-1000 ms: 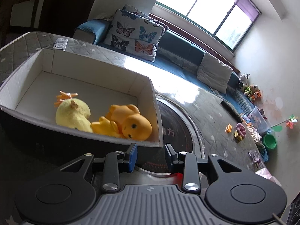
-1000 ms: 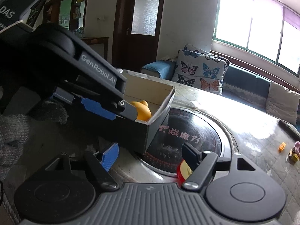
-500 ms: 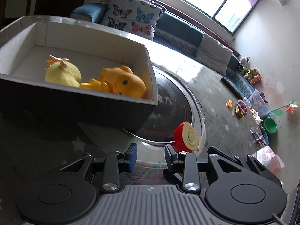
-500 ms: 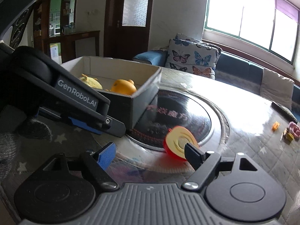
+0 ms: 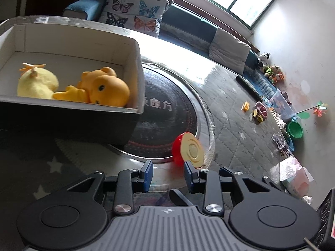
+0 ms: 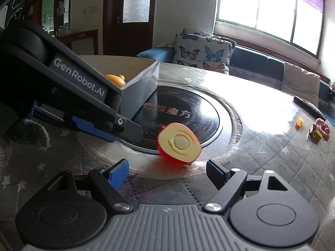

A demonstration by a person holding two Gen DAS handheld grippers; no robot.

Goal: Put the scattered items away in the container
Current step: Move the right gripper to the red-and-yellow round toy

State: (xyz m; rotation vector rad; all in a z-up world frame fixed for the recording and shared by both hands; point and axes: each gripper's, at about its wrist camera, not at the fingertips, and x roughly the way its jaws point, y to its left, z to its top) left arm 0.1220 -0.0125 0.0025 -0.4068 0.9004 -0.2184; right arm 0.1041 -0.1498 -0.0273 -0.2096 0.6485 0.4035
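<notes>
Two yellow toys (image 5: pixel 73 85) fill the box (image 5: pixel 134 67); both grippers' fingers (image 5: pixel 147 172) gape empty.

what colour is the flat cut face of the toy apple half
Pale cream-yellow, on a red apple half; clearest in the right wrist view.

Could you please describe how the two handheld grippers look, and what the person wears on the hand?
Both grippers are black, with a ribbed grey plate, round black discs and silver screws. The left gripper and the right gripper carry blue pads on the fingers. The left one's side bears white "GenRobot.AI" lettering. A grey knitted glove covers the hand.
</notes>
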